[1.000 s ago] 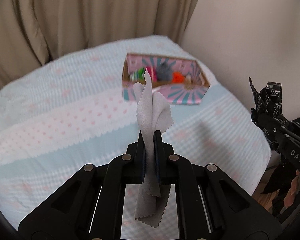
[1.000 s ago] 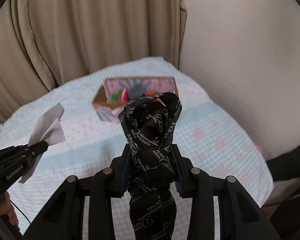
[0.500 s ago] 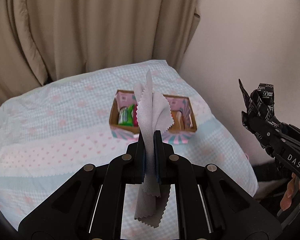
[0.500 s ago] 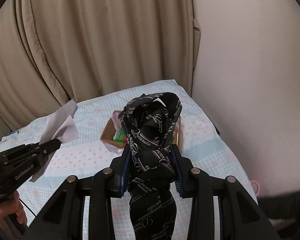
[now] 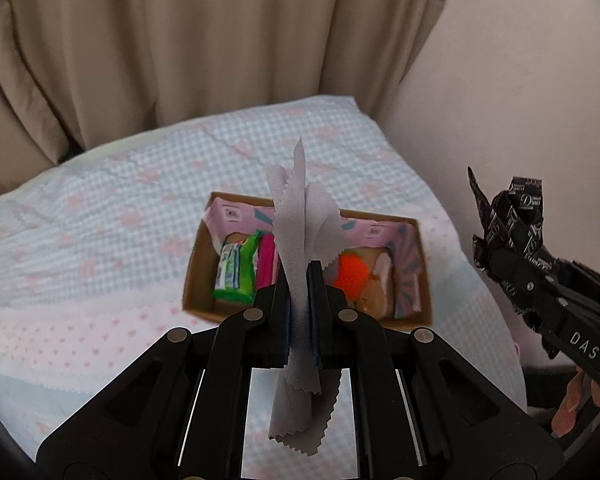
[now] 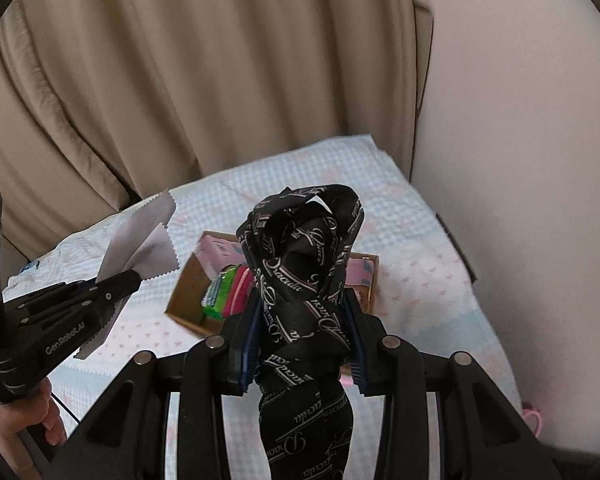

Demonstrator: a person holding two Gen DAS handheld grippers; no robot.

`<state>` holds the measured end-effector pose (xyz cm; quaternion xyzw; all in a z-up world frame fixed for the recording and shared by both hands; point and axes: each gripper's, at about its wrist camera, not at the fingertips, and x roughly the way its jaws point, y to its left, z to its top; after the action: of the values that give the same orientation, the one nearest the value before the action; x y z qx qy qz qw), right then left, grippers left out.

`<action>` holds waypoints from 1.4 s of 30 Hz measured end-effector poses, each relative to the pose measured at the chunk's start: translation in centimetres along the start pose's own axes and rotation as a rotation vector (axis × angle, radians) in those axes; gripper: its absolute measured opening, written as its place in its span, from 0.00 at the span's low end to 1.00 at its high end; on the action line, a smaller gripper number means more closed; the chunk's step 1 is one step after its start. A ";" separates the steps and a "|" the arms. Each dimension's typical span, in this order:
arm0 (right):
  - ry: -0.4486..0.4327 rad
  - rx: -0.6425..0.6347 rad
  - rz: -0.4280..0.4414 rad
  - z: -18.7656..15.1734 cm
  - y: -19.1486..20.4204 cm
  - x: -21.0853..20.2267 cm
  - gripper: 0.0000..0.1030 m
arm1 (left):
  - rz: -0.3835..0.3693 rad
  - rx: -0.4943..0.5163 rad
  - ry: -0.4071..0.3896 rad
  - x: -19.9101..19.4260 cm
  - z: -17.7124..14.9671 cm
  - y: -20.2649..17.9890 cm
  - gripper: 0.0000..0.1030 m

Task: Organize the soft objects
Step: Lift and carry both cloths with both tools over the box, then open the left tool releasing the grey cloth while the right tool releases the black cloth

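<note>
My left gripper is shut on a grey cloth with zigzag edges, held upright above the bed. My right gripper is shut on a bunched black ribbon with white lettering. An open cardboard box with pink lining lies on the bed just beyond both grippers; it holds a green packet, a pink item, something orange and more. The box also shows in the right wrist view, partly hidden by the ribbon. The right gripper with the ribbon appears at right in the left wrist view; the left gripper at left in the right.
The bed has a light blue and white checked cover with pink dots. Beige curtains hang behind it and a plain wall stands on the right. A small pink object lies off the bed's right edge.
Both grippers have risen and tilted, so the box now sits lower and closer in both views. Each keeps hold of its cloth.
</note>
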<state>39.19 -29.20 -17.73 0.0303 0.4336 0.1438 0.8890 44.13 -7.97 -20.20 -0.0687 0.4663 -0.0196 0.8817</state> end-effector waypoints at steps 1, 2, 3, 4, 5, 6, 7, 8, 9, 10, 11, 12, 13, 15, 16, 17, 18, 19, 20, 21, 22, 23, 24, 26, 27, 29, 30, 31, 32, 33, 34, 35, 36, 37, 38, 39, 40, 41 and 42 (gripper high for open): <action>0.018 0.019 0.002 0.2 -0.5 1.5 0.33 | 0.001 -0.004 0.015 1.4 0.3 0.1 0.06; 0.032 0.039 0.001 0.4 -0.8 2.5 0.33 | 0.007 -0.007 0.030 2.8 0.6 0.3 0.06; 0.047 0.064 0.002 0.6 -1.1 3.7 0.33 | 0.013 -0.017 0.052 4.6 0.9 0.5 0.06; 0.063 0.092 0.011 0.8 -1.4 5.0 0.33 | 0.014 -0.025 0.068 5.7 0.9 0.7 0.06; 0.082 0.118 0.017 0.9 -1.7 6.6 0.33 | 0.013 -0.037 0.086 6.9 0.8 1.0 0.06; 0.095 0.131 0.017 0.8 -1.8 7.7 0.33 | 0.014 -0.050 0.106 8.3 0.8 1.3 0.06; 0.109 0.141 0.020 0.8 -2.0 8.9 0.33 | 0.016 -0.061 0.125 9.6 0.7 1.5 0.06; 0.126 0.153 0.027 0.7 -2.3 10.2 0.33 | 0.019 -0.071 0.141 10.6 0.5 1.8 0.06; 0.138 0.161 0.032 0.5 -2.6 11.0 0.33 | 0.023 -0.087 0.162 12.0 0.4 2.0 0.06; 0.148 0.166 0.034 0.3 -2.9 12.0 0.33 | 0.024 -0.098 0.174 12.8 0.2 2.3 0.06; 0.158 0.165 0.032 0.0 -3.1 13.0 0.33 | 0.029 -0.109 0.184 13.6 0.1 2.4 0.06; 0.168 0.159 0.031 -0.1 -3.2 13.9 0.33 | 0.035 -0.119 0.195 14.6 0.0 2.6 0.06; 0.176 0.153 0.036 -0.2 -3.3 14.6 0.33 | 0.037 -0.123 0.201 15.2 0.0 2.8 0.06; 0.185 0.137 0.040 -0.6 -3.6 15.8 0.33 | 0.046 -0.126 0.218 16.6 0.0 2.9 0.06; 0.189 0.124 0.036 -0.8 -3.7 16.4 0.33 | 0.052 -0.127 0.224 17.2 0.1 3.0 0.06; 0.192 0.111 0.030 -0.9 -3.6 16.9 0.33 | 0.058 -0.131 0.229 17.7 0.2 3.0 0.06; 0.195 0.106 0.025 -1.0 -3.7 17.3 0.33 | 0.061 -0.136 0.236 18.2 0.2 3.1 0.06; 0.197 0.103 0.021 -1.0 -3.6 17.6 0.33 | 0.059 -0.143 0.240 18.6 0.3 3.1 0.06; 0.198 0.099 0.023 -1.1 -3.6 17.9 0.33 | 0.061 -0.147 0.243 19.0 0.3 3.1 0.06; 0.196 0.092 0.027 -1.2 -3.5 18.1 0.33 | 0.066 -0.147 0.243 19.2 0.4 2.9 0.06; 0.190 0.074 0.025 -1.2 -3.3 18.3 0.34 | 0.071 -0.141 0.242 19.3 0.5 2.7 0.08; 0.183 0.060 0.023 -1.4 -3.1 18.3 0.39 | 0.073 -0.131 0.244 19.4 0.7 2.4 0.20; 0.168 0.042 0.029 -1.6 -2.7 18.2 0.44 | 0.081 -0.115 0.243 19.5 0.9 2.0 0.59; 0.135 0.017 0.042 -1.7 -2.4 18.0 0.74 | 0.085 -0.099 0.225 19.5 1.3 1.7 0.99; 0.124 -0.002 0.046 -1.8 -2.1 18.0 0.85 | 0.082 -0.096 0.224 19.6 1.4 1.7 1.00; 0.117 -0.038 0.050 -2.0 -1.6 18.0 1.00 | 0.070 -0.105 0.227 19.9 1.7 1.8 1.00; 0.121 -0.058 0.041 -2.2 -1.3 18.0 1.00 | 0.067 -0.109 0.231 20.0 1.8 1.8 1.00; 0.129 -0.069 0.034 -2.4 -1.2 18.0 1.00 | 0.072 -0.110 0.234 20.0 1.8 2.0 1.00; 0.134 -0.073 0.032 -2.6 -1.1 18.1 1.00 | 0.075 -0.109 0.238 20.0 1.8 2.0 1.00; 0.139 -0.073 0.031 -2.7 -1.1 18.1 1.00 | 0.074 -0.109 0.241 19.9 1.7 2.0 1.00; 0.145 -0.069 0.031 -2.9 -1.1 18.2 1.00 | 0.075 -0.109 0.241 19.6 1.5 2.1 1.00; 0.147 -0.066 0.031 -2.9 -1.2 18.1 1.00 | 0.077 -0.109 0.242 19.4 1.5 2.1 1.00; 0.148 -0.064 0.030 -2.8 -1.1 18.0 1.00 | 0.078 -0.108 0.244 19.1 1.5 2.1 1.00; 0.145 -0.066 0.030 -2.8 -1.2 18.0 1.00 | 0.078 -0.108 0.243 18.6 1.4 2.1 1.00; 0.140 -0.066 0.029 -2.8 -1.2 17.8 1.00 | 0.079 -0.107 0.240 18.1 1.4 2.0 1.00; 0.136 -0.064 0.028 -2.7 -1.1 17.5 1.00 | 0.078 -0.107 0.236 17.6 1.5 2.0 1.00; 0.128 -0.064 0.025 -2.5 -1.1 17.0 1.00 | 0.077 -0.107 0.231 16.8 1.5 2.0 1.00; 0.122 -0.064 0.022 -2.4 -1.0 16.6 1.00 | 0.077 -0.106 0.224 16.1 1.5 1.9 1.00; 0.117 -0.064 0.020 -2.2 -0.9 16.1 1.00 | 0.076 -0.105 0.218 15.4 1.6 1.8 1.00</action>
<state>47.05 -25.64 -31.56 -0.0024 0.4795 0.1680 0.8613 54.06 -7.50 -32.16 -0.0945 0.5622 0.0311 0.8210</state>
